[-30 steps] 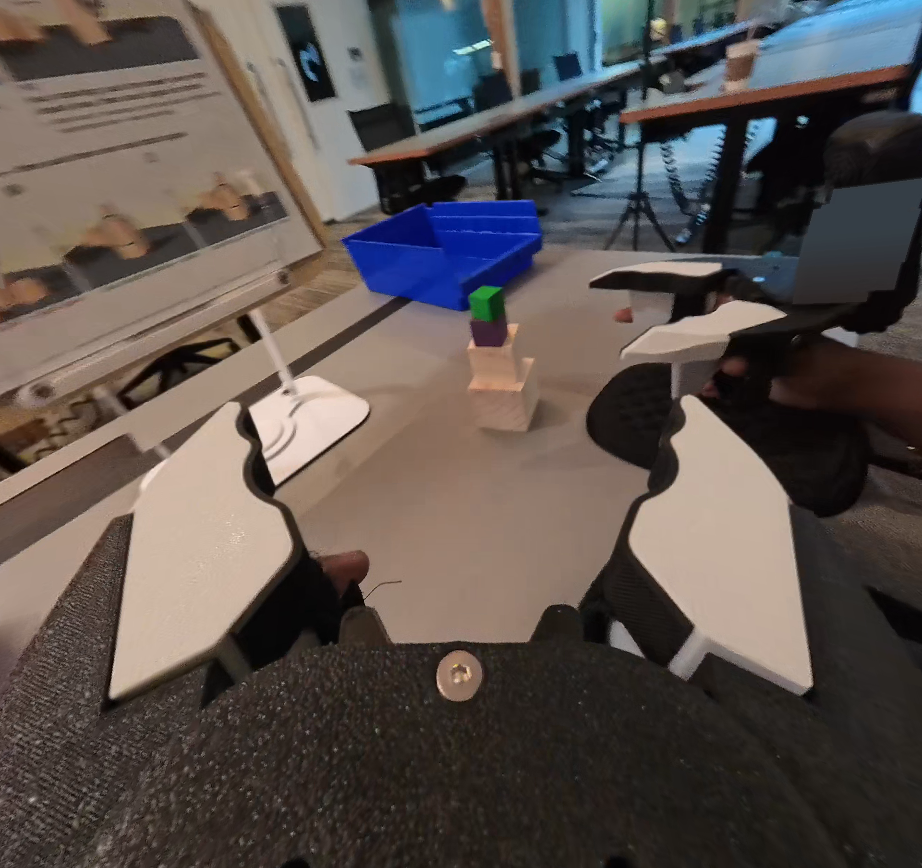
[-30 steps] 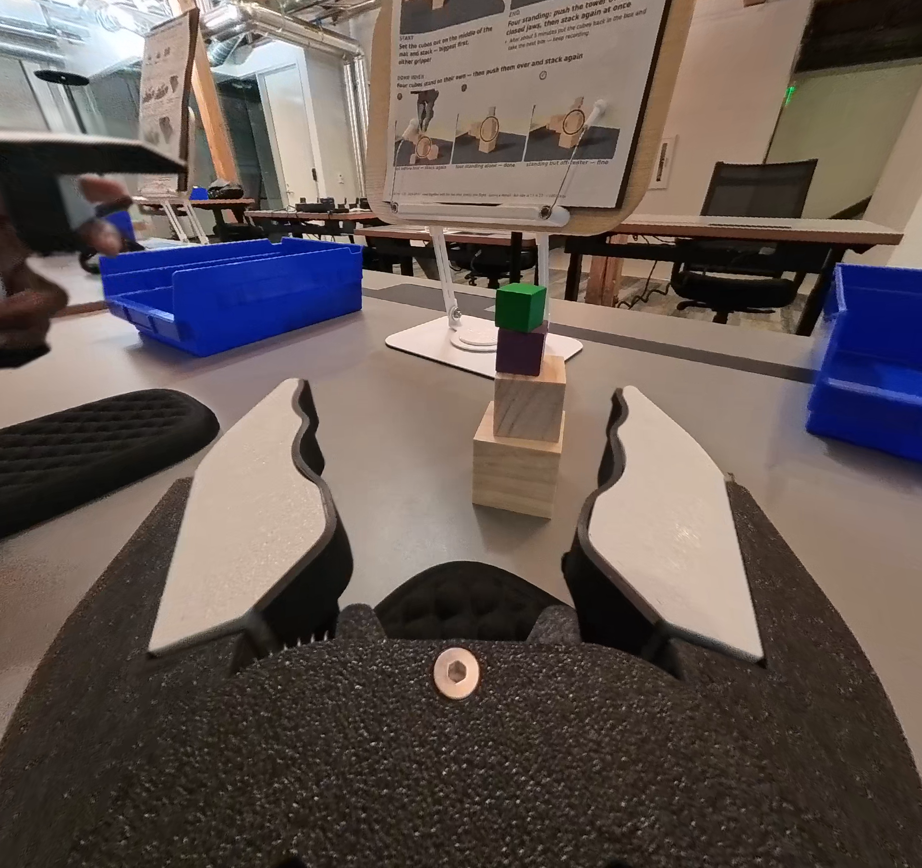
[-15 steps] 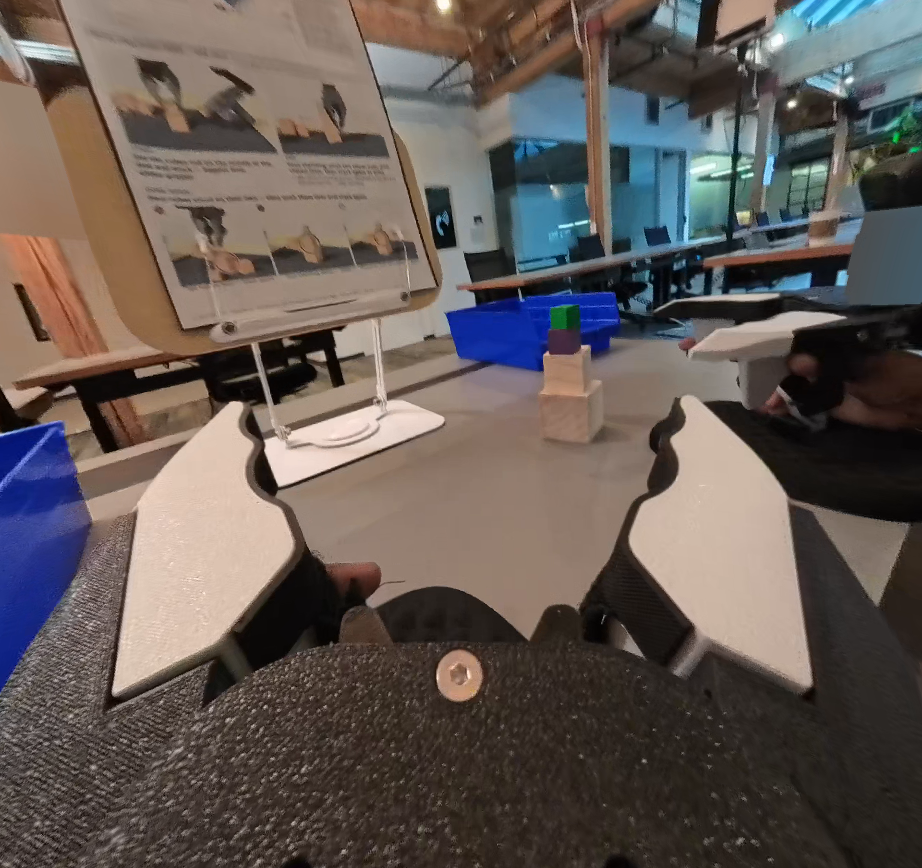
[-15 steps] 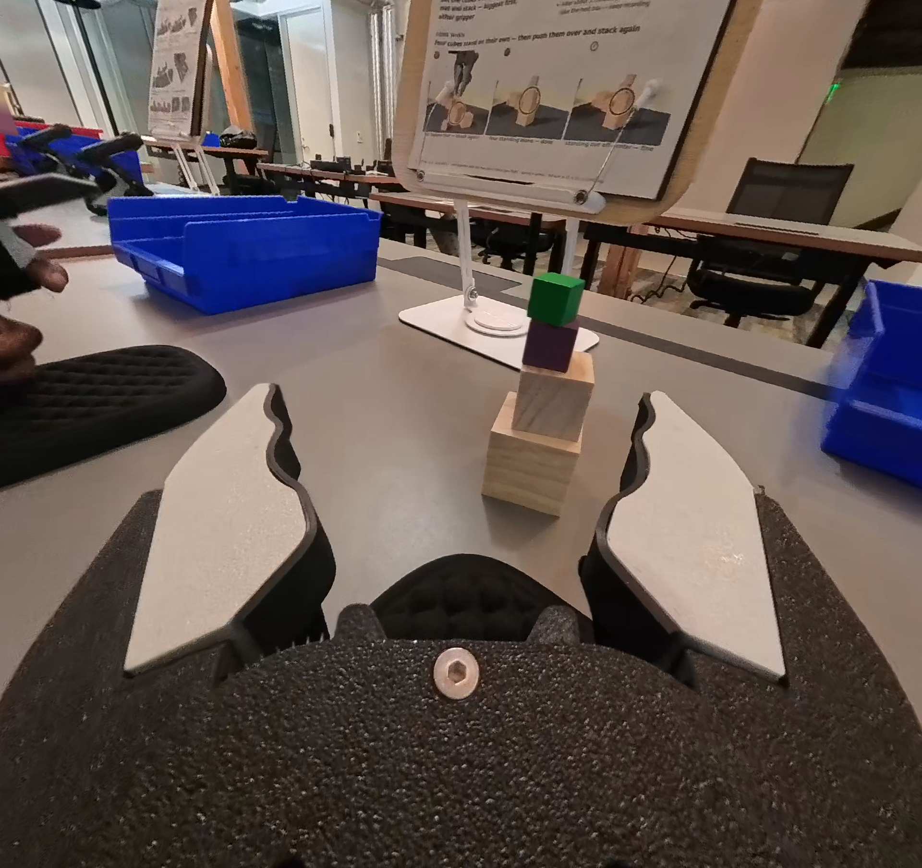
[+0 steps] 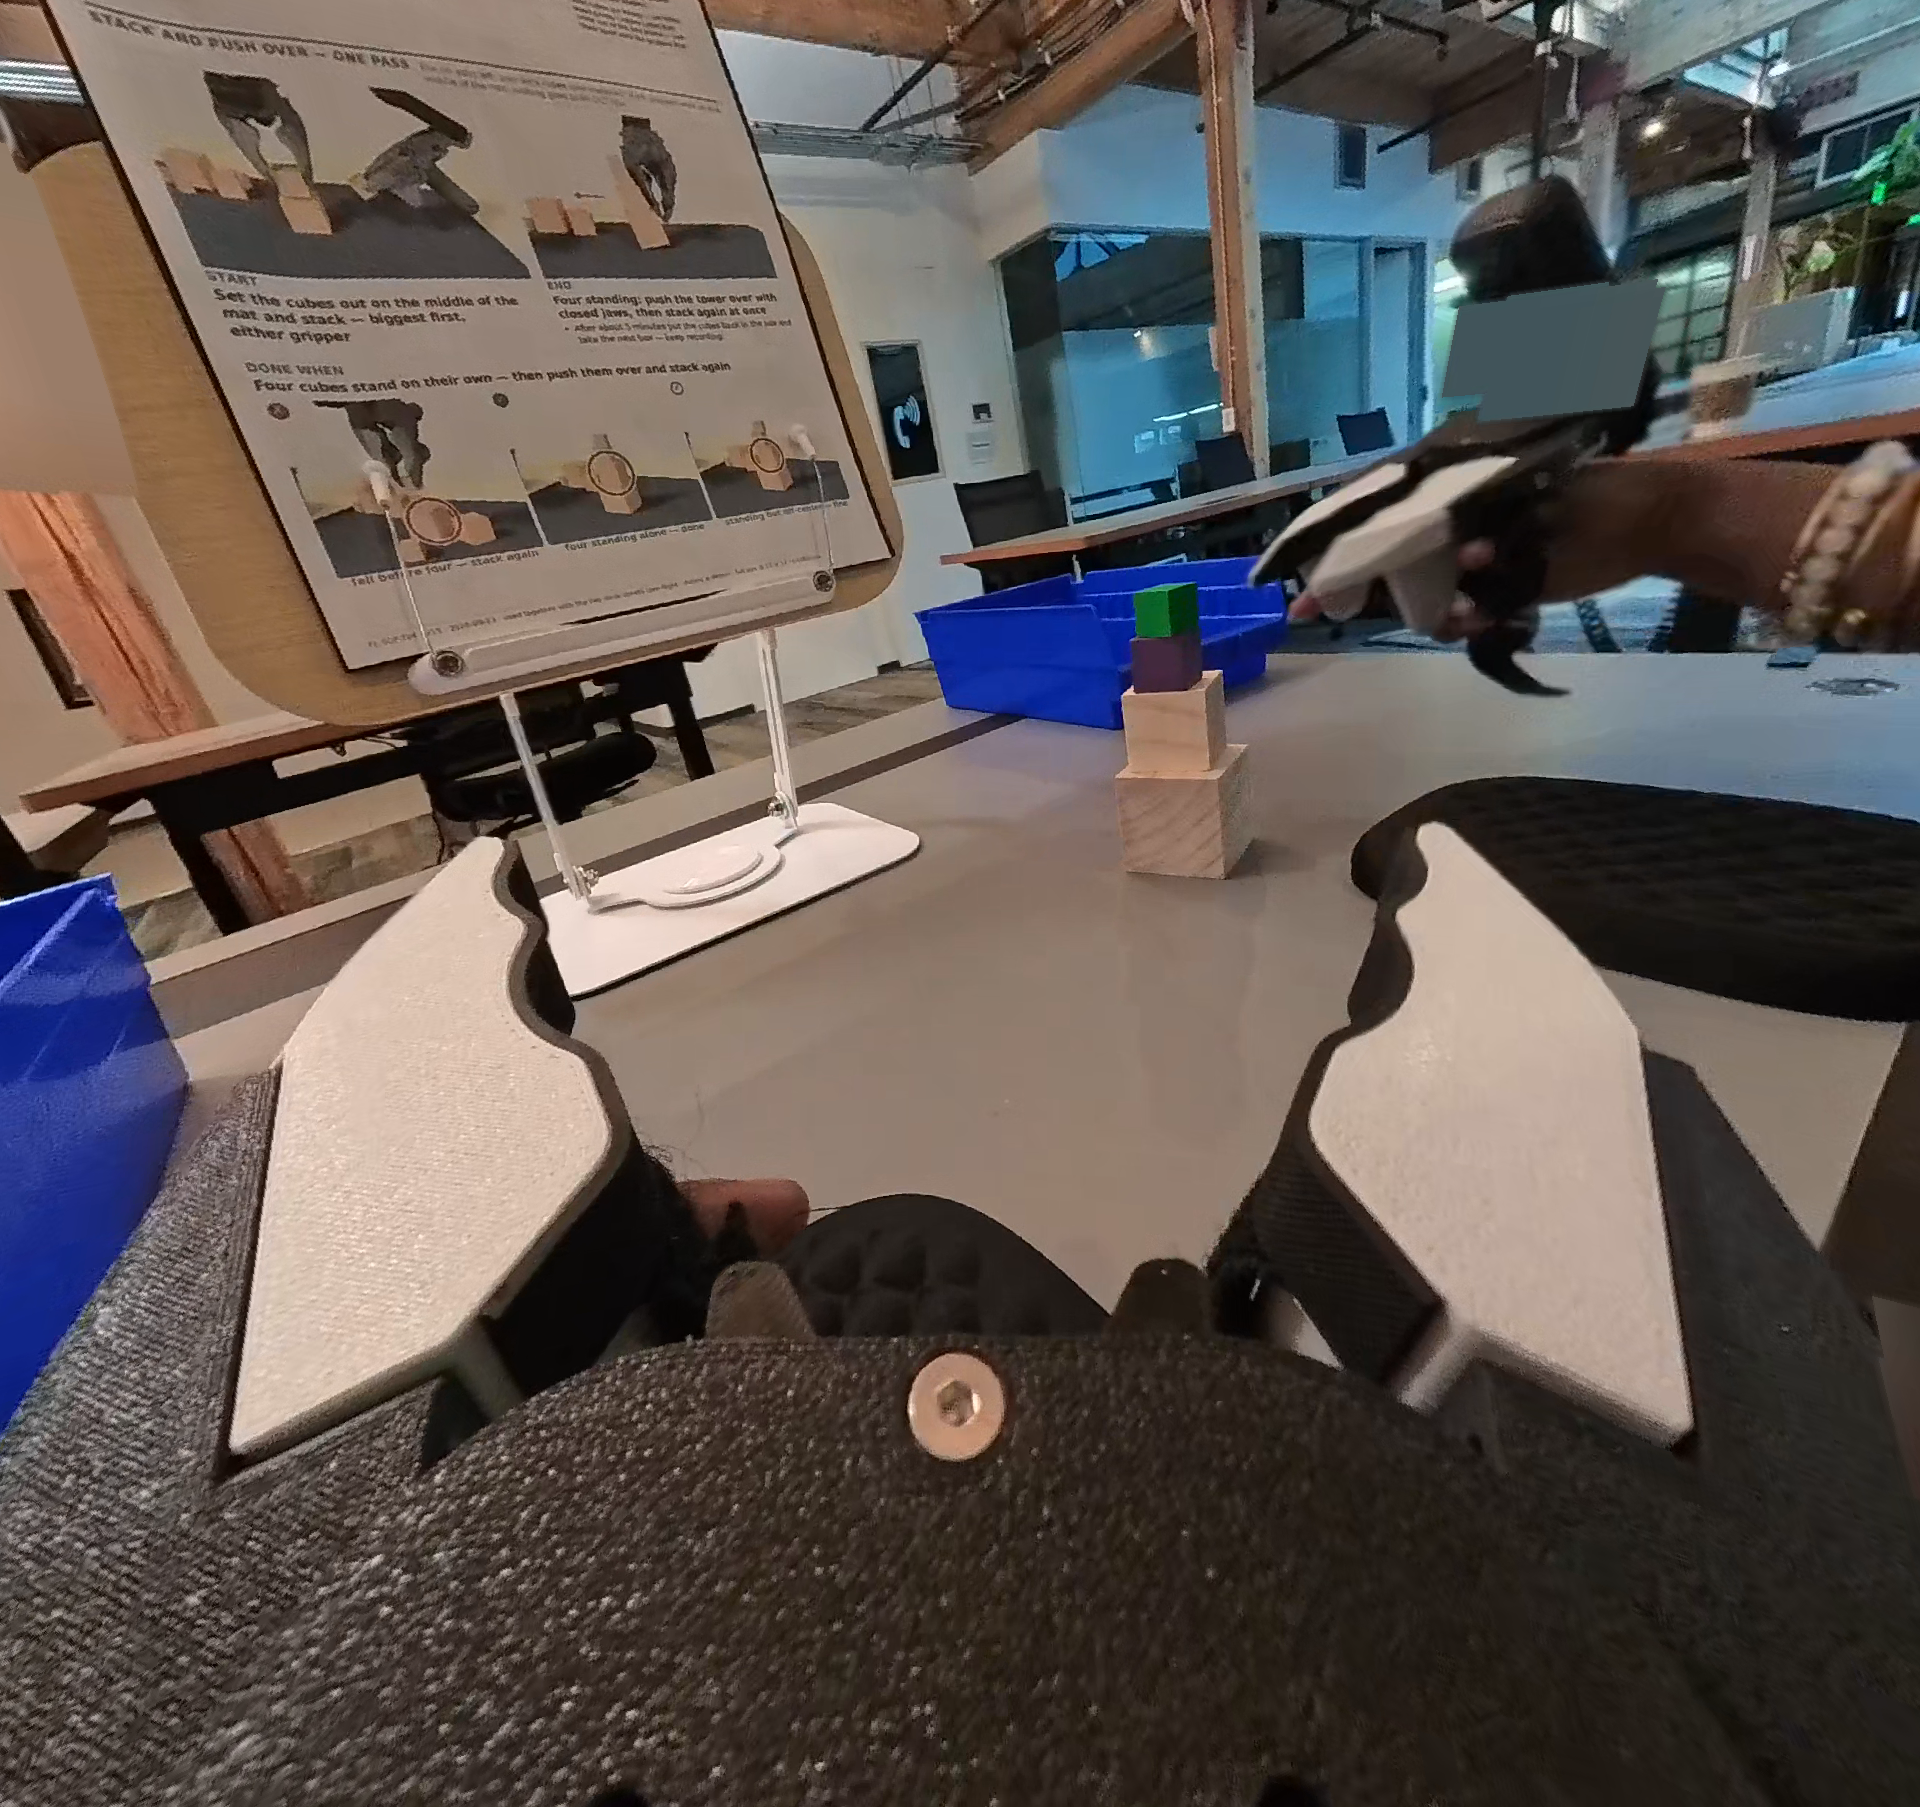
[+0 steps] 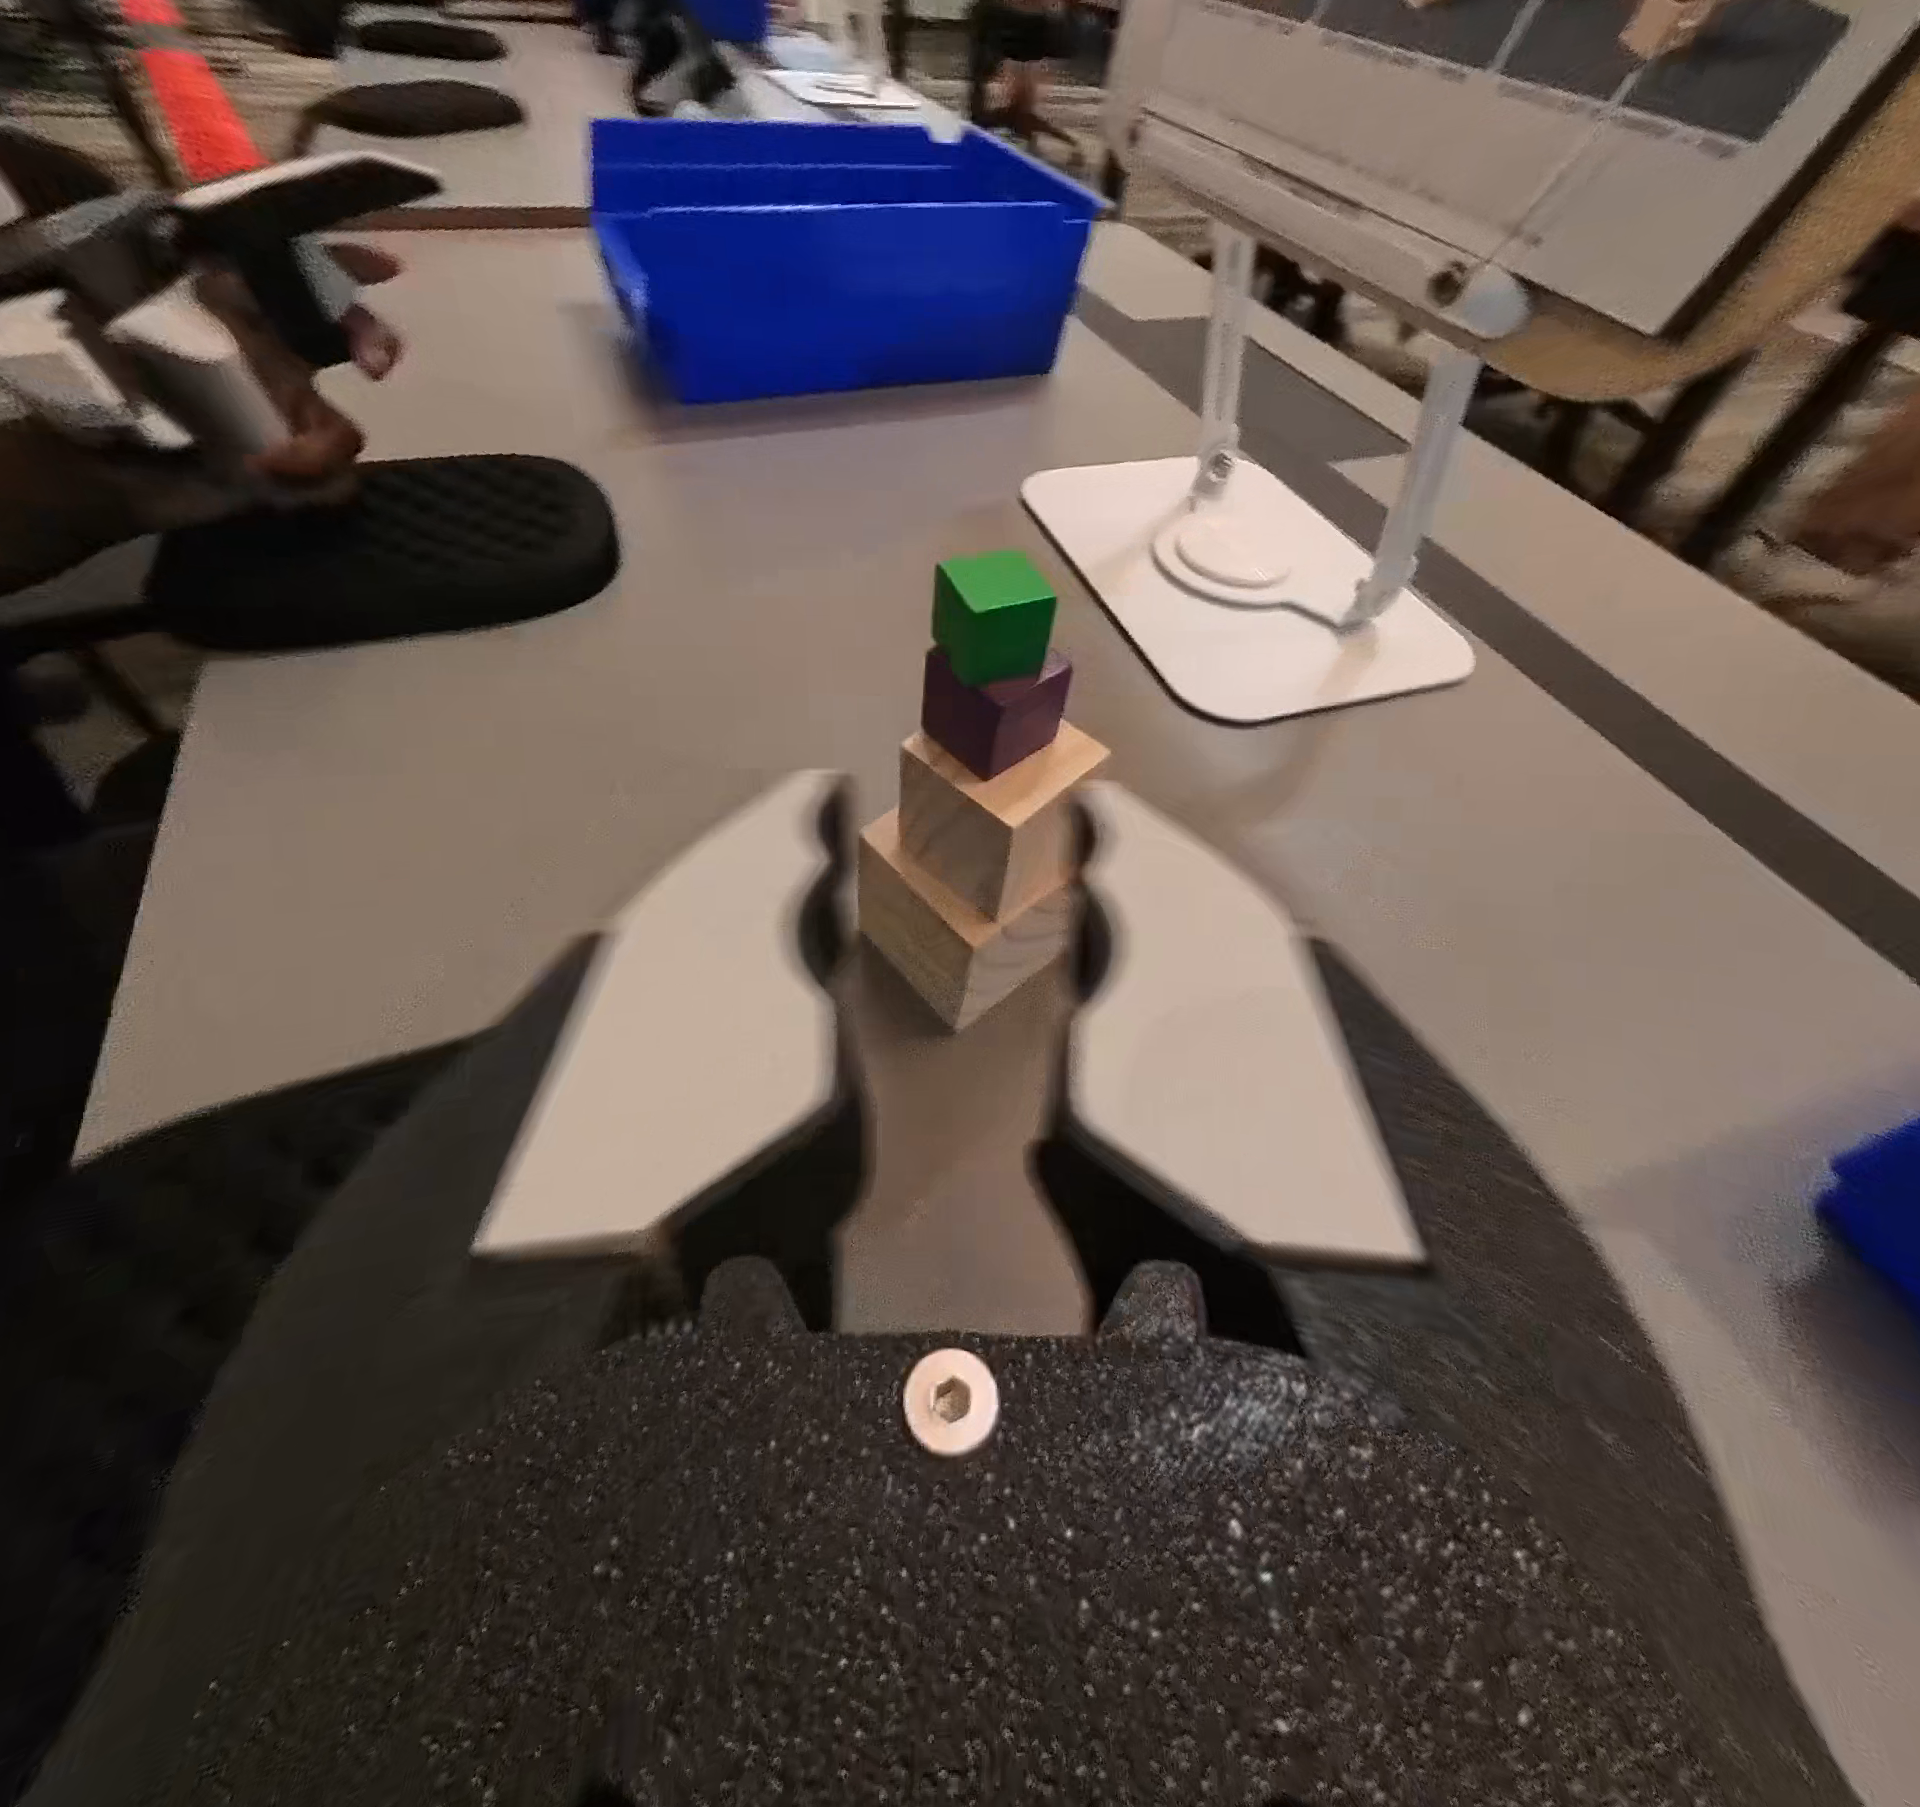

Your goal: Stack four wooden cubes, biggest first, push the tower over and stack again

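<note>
Overhead, right gripper jaws narrowed, empty, above cube tower.

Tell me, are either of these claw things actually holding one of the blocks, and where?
No. The left gripper is wide open over bare table. The right gripper hangs raised in the air beside the block tower; nothing shows between its fingers.

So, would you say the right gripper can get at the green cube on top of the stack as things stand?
Probably yes. The right gripper hangs in the air beside the green cube, which tops the stack with nothing over it or between them. Its fingers look nearly together, so it may need to open.
</note>
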`<state>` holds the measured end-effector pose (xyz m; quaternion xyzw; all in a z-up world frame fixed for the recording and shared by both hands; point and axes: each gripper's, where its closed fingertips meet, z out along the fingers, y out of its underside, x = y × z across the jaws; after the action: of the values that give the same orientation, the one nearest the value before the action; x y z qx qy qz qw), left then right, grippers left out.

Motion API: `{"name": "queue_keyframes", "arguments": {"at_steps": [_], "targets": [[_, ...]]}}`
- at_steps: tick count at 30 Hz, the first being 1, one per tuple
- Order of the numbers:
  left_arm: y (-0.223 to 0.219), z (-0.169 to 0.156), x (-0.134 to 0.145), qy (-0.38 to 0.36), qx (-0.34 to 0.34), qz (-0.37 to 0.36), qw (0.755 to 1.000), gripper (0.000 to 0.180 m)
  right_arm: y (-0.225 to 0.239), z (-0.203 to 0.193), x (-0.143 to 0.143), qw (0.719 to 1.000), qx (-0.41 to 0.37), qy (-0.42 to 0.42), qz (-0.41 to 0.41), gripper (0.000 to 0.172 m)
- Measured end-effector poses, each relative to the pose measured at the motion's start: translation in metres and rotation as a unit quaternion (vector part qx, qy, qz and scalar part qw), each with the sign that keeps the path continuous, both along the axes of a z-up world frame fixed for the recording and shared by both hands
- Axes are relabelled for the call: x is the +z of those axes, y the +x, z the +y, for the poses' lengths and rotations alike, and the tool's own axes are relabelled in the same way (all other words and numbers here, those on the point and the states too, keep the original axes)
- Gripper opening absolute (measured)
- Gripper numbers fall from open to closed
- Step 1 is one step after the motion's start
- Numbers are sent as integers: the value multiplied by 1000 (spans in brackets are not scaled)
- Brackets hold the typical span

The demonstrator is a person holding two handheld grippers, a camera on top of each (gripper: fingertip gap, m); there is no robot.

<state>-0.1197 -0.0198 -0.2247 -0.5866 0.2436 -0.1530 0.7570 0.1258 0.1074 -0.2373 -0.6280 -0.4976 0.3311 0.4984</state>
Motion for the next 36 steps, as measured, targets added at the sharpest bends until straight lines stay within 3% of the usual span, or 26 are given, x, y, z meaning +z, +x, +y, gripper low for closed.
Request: {"name": "queue_keyframes", "arguments": {"at_steps": [1,7,15,25,36], "targets": [[1,0,-1,0,1,4,1000,145,4,5,1,1000,15,7,-2,0],[-3,1,1,-4,-1,-14,1000,143,11,24,-39,992,70,0,-103,0],[-1,0,1,-1,-4,-10,1000,140,-2,23,-73,972,114,-13,-207,0],[0,-1,1,2,-4,-8,1000,135,-21,19,-72,966,131,-4,-222,0],[0,0,1,0,-3,-7,1000,132,-41,19,-53,975,137,13,-175,0]]}}
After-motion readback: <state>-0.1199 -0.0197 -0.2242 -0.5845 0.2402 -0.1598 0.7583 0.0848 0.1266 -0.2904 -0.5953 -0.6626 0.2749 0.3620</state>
